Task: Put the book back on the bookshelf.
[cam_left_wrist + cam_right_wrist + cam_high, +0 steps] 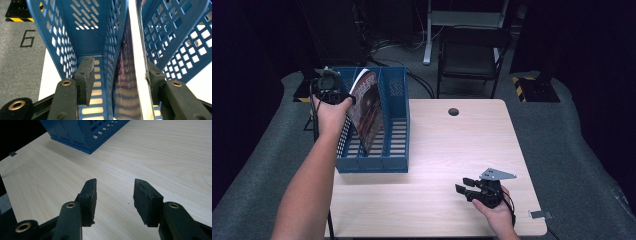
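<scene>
A blue perforated file rack (397, 150) stands on the left part of the wooden table (452, 145). A magazine (368, 107) with a dark red cover leans upright in its middle compartment. My left gripper (343, 96) is at the magazine's top edge, above the rack. In the left gripper view its jaws (120, 80) stand apart, astride a rack divider (110, 62) and the magazine (138, 70). The left pad (86, 80) is clear of the divider and the right pad (152, 81) sits beside the magazine's white edge. My right gripper (463, 186) (115, 195) rests open above bare table near the front right.
A round cable hole (453, 111) lies at the table's far edge. Behind the table stand a black chair (472, 55) and a white desk leg (428, 35). Grey carpet (572, 150) surrounds the table. The rack's corner (85, 135) lies ahead of the right gripper.
</scene>
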A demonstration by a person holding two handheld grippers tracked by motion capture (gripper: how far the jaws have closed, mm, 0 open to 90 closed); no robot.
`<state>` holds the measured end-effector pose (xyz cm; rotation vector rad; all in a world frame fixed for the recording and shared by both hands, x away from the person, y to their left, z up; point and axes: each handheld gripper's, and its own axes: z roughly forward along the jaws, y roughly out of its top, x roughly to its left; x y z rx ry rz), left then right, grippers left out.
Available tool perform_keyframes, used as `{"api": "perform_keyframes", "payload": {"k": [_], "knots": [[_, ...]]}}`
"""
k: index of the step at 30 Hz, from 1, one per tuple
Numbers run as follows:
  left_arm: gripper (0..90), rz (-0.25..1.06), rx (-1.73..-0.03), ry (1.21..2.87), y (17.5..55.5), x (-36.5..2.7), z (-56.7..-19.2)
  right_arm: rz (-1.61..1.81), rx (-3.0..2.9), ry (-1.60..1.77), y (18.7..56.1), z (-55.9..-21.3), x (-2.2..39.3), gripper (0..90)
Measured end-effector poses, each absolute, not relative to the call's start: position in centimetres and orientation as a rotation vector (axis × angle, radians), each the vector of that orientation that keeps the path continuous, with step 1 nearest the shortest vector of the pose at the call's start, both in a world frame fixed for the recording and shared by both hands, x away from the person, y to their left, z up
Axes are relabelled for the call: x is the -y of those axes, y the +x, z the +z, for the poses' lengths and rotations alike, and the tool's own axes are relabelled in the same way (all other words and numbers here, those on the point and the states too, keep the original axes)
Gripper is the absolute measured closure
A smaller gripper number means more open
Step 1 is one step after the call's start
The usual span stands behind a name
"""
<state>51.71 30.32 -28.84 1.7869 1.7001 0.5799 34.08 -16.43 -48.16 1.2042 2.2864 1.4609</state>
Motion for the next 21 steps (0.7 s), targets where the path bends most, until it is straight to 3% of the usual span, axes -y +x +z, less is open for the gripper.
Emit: {"api": "perform_keyframes", "payload": {"k": [21], "knots": [[42.9,0.508,-1.627,1.763,49.8,-31.9,-28.1,1.438,-2.295,1.215,34.2,-48.4,16.3,53.4]]}}
